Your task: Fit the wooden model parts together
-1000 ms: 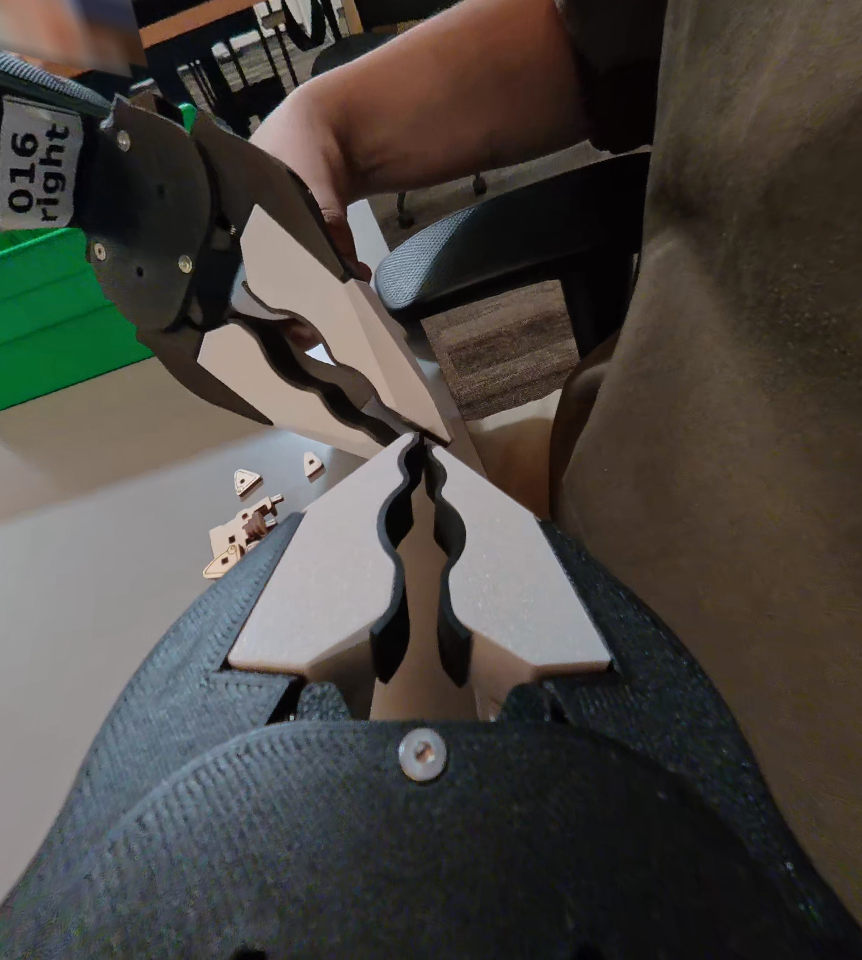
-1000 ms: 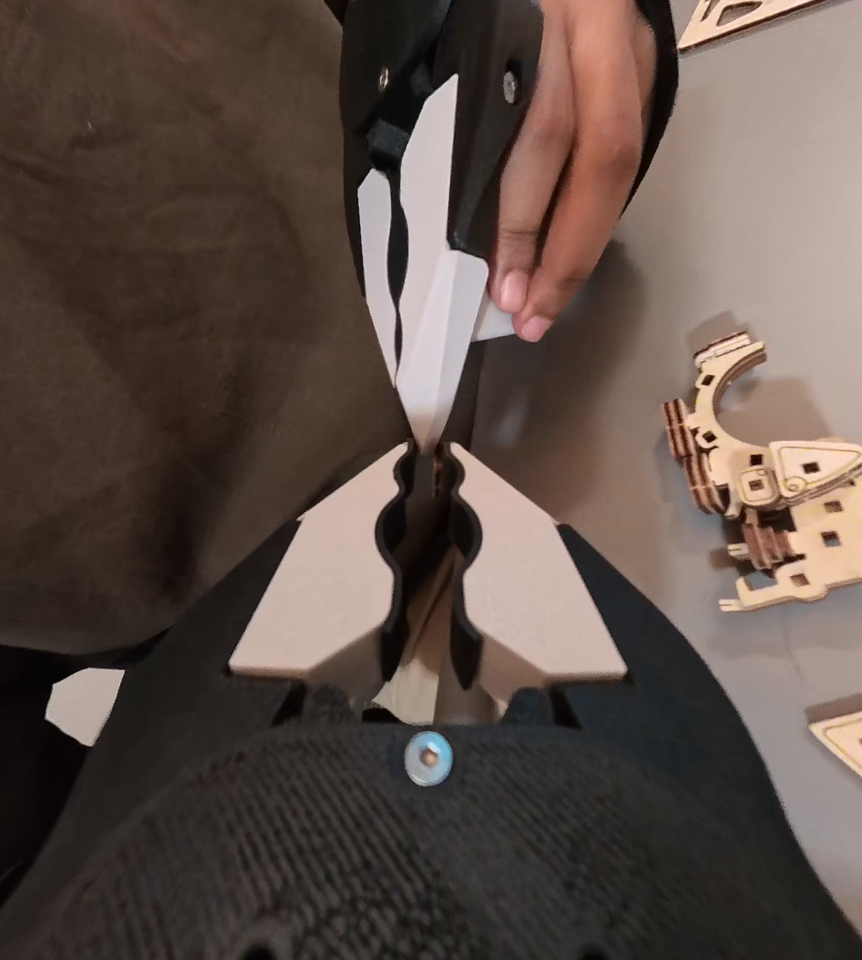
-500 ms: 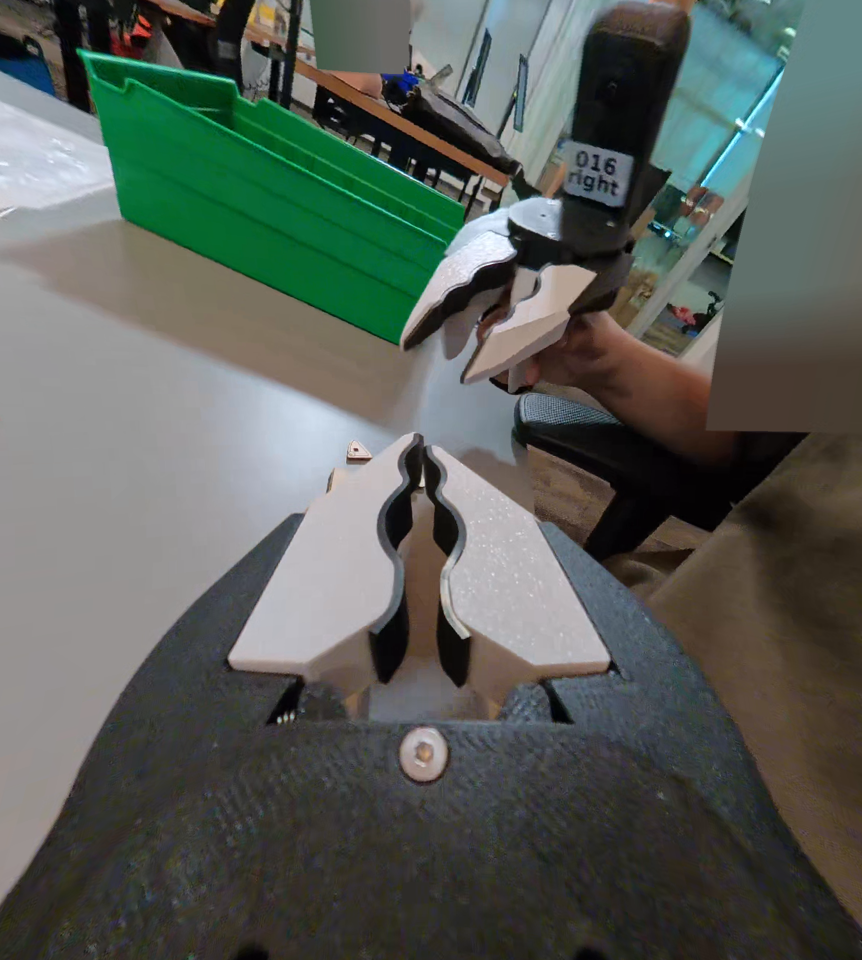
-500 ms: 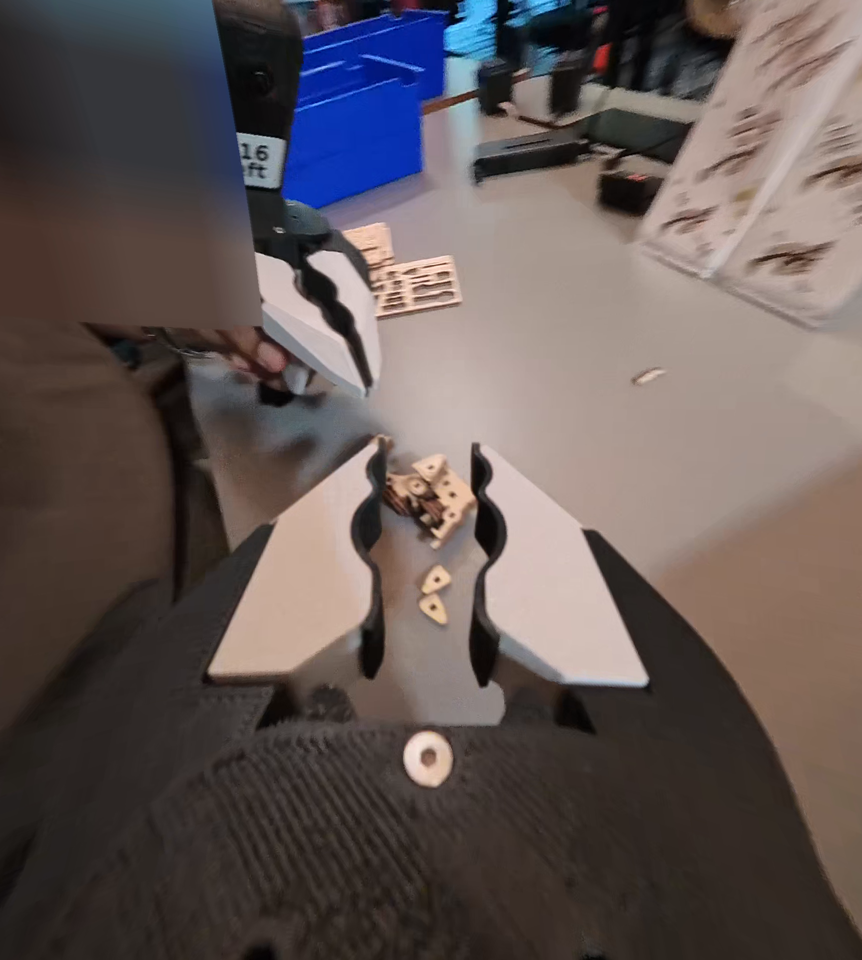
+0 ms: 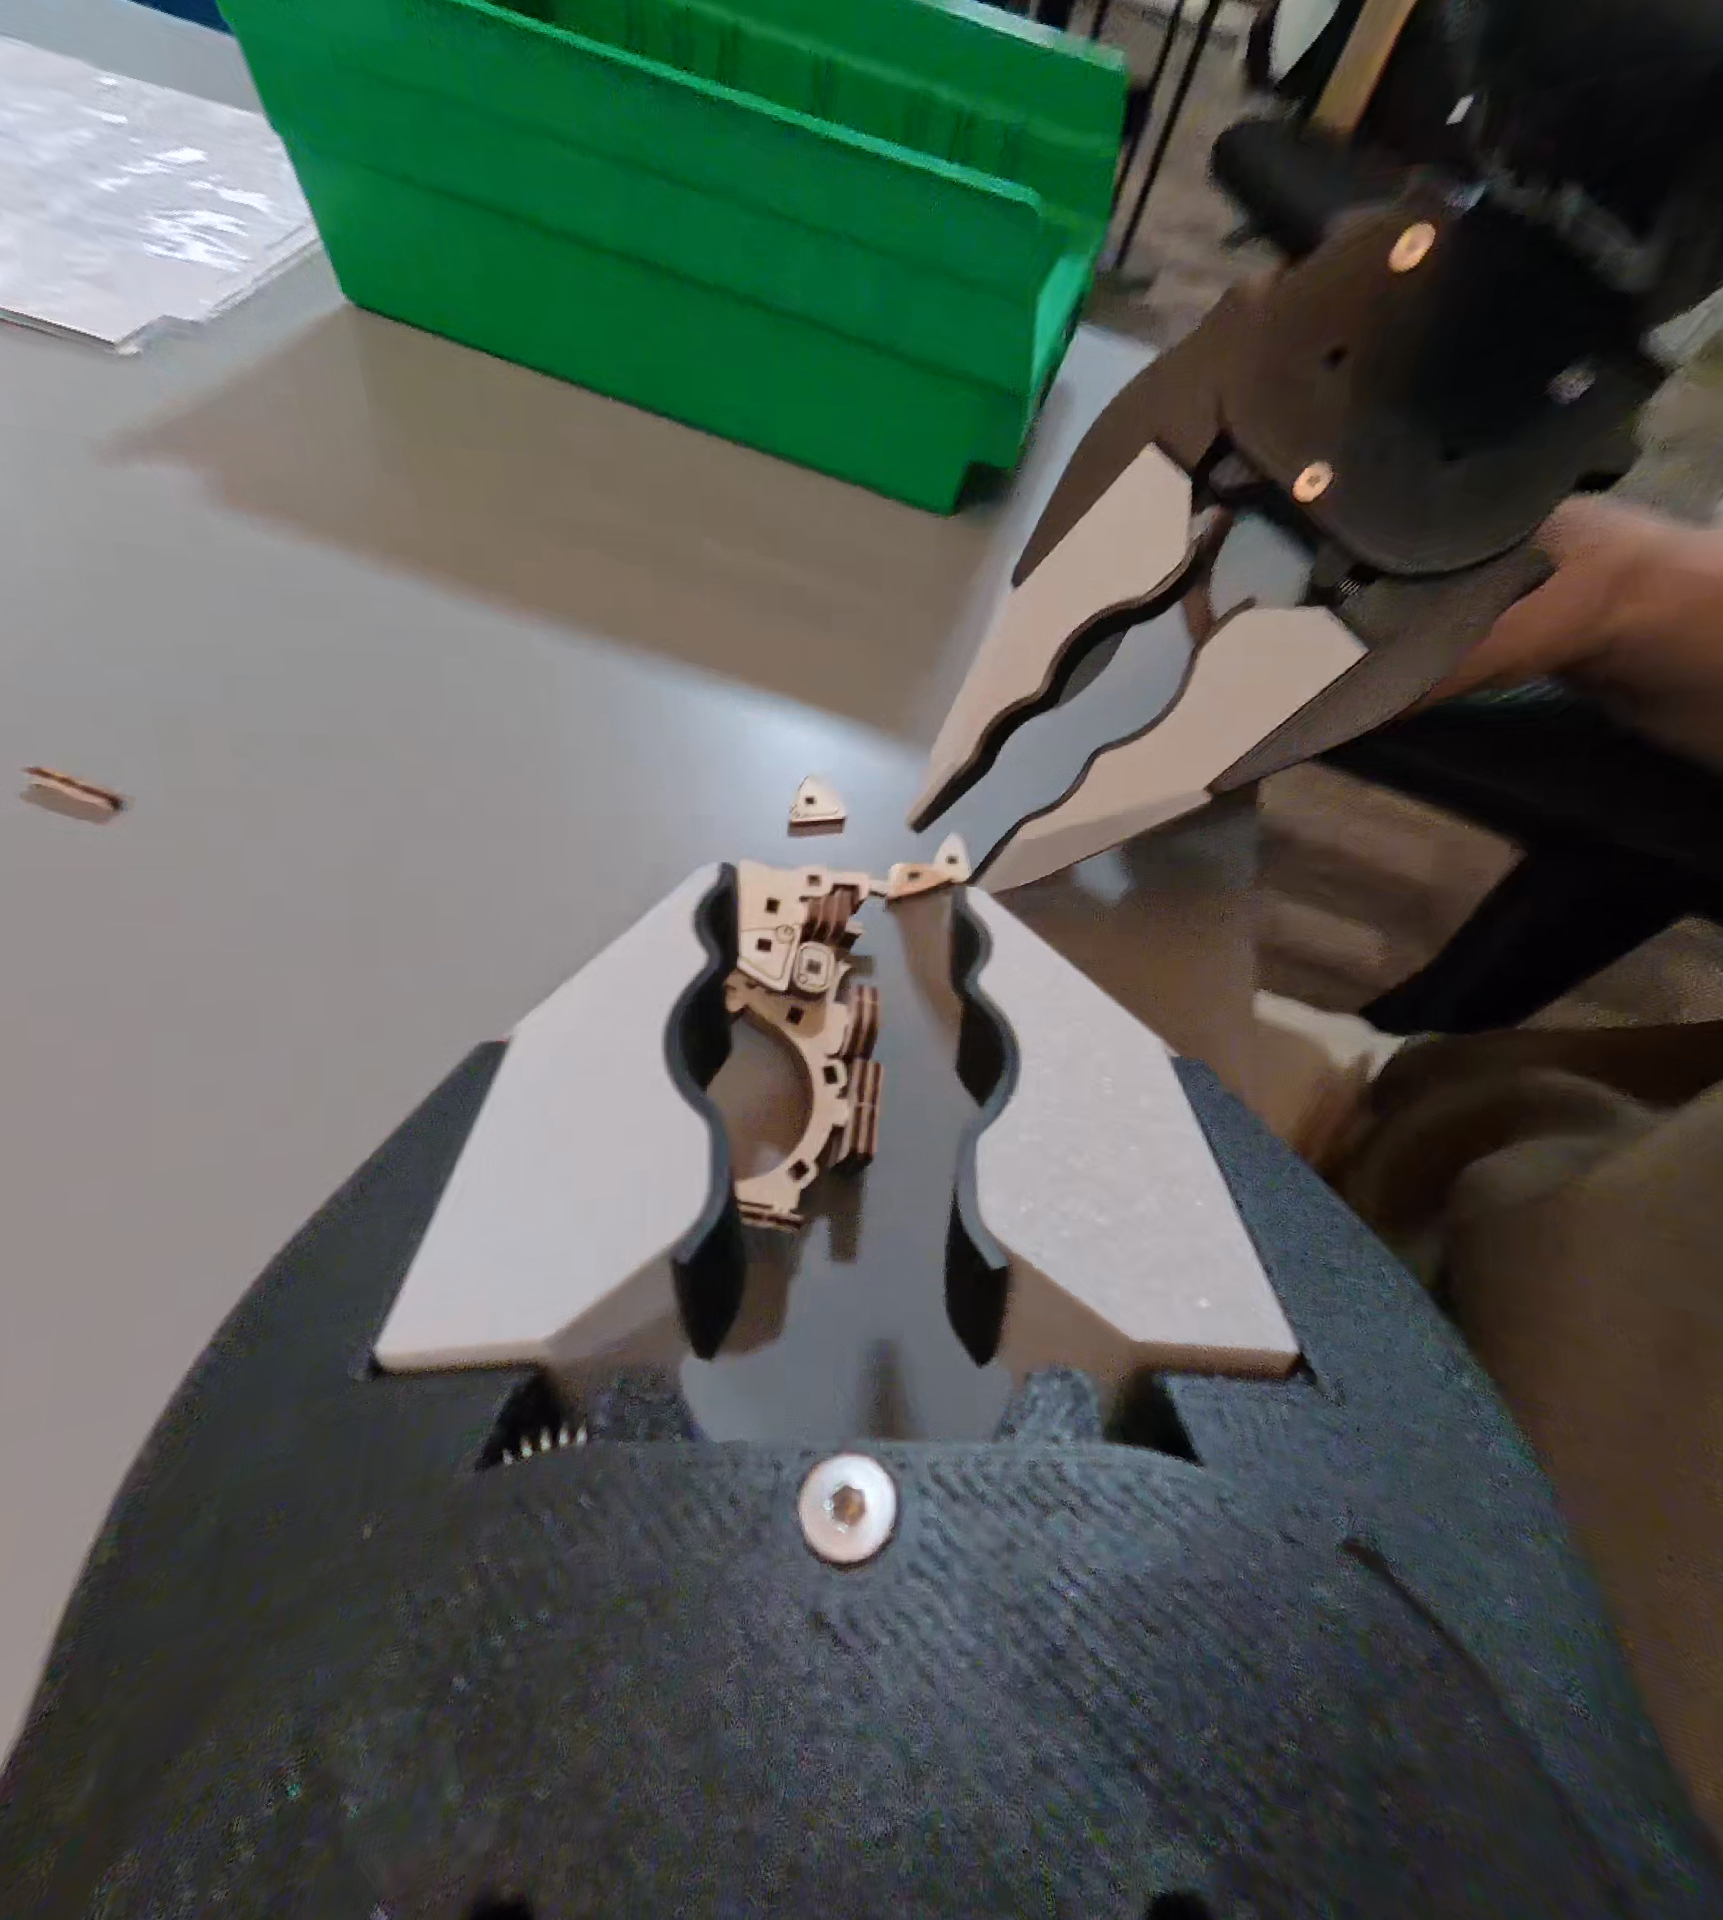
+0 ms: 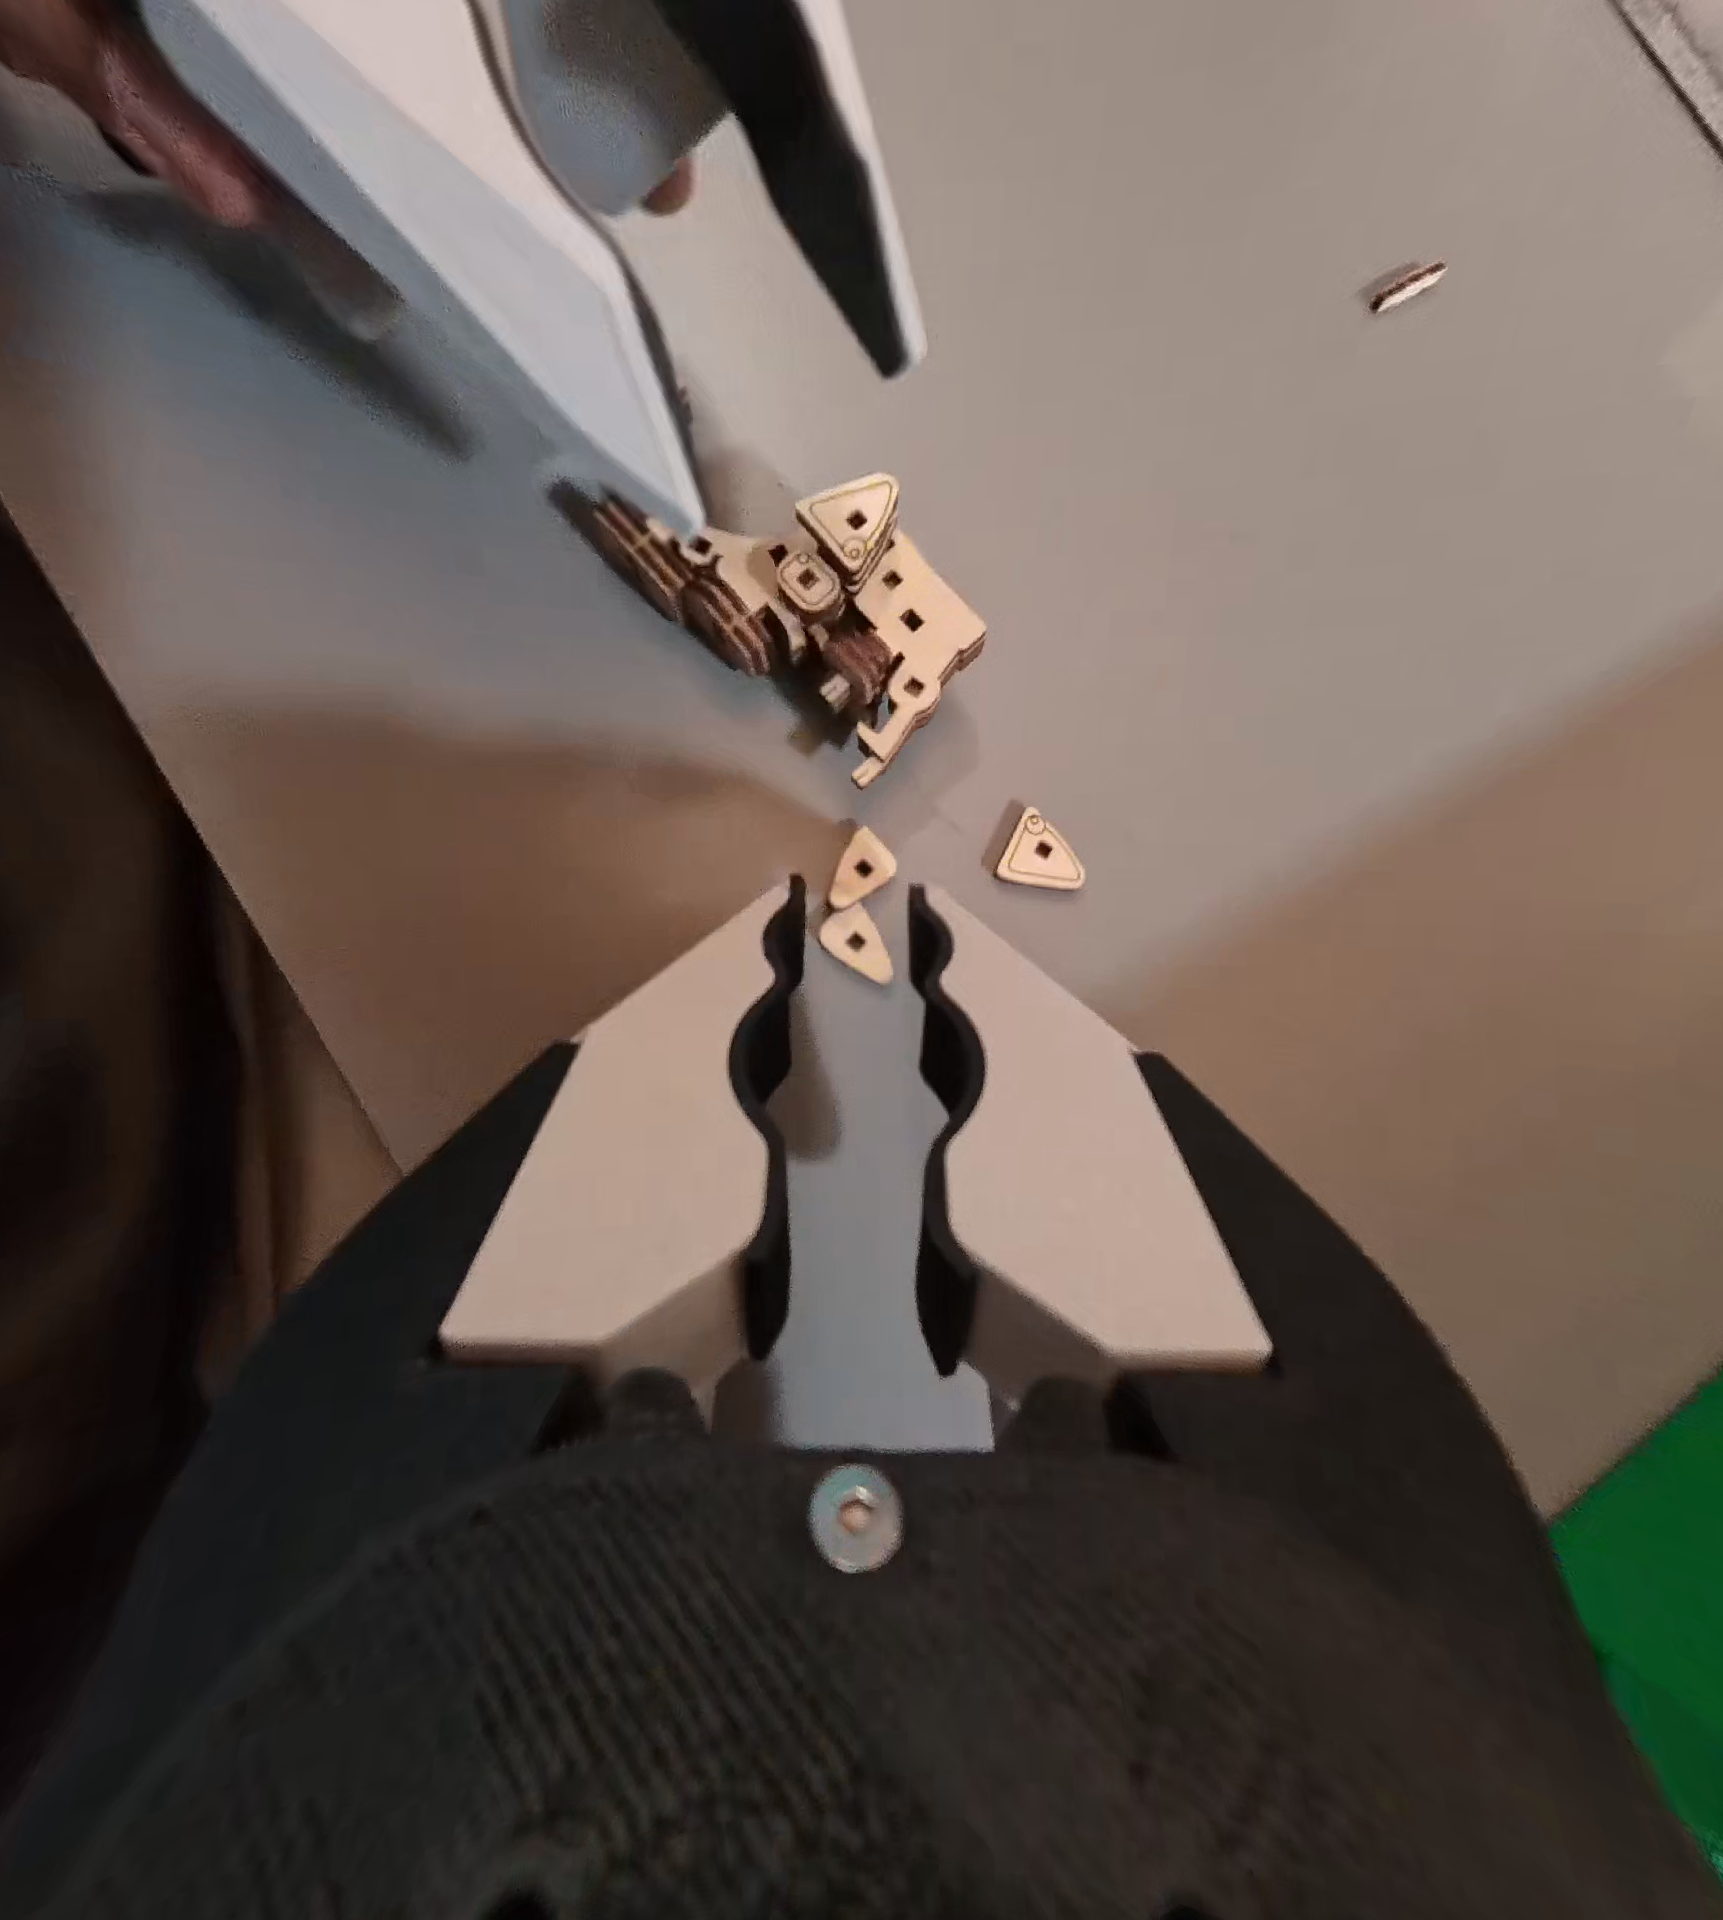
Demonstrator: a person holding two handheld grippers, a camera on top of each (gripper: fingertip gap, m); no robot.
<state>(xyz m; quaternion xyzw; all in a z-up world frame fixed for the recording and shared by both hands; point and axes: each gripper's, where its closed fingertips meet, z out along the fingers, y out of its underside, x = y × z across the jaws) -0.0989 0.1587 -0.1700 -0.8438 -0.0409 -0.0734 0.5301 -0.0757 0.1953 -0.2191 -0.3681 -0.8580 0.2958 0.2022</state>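
A part-built wooden model (image 5: 803,1039) lies on the grey table (image 5: 369,675), between the open fingers of my left gripper (image 5: 841,883). In the right wrist view the model (image 6: 836,613) lies ahead, with the left gripper (image 6: 789,436) over its far end. My right gripper (image 6: 854,894) is open, low over the table. Two small triangular wooden pieces (image 6: 862,868) (image 6: 857,940) lie between its tips. A third triangular piece (image 6: 1039,852) lies just to the right. In the left wrist view the right gripper (image 5: 950,852) points down at a small piece (image 5: 924,873).
A green bin (image 5: 680,208) stands at the back of the table, with a paper sheet (image 5: 57,187) to its left. A loose wooden sliver (image 5: 72,790) lies far left. Another triangular piece (image 5: 817,805) lies beyond the model. The person's torso and a chair are at the right.
Both grippers swung from in front of the torso down to the table. The right opened first, then the left; each now brackets wooden parts.
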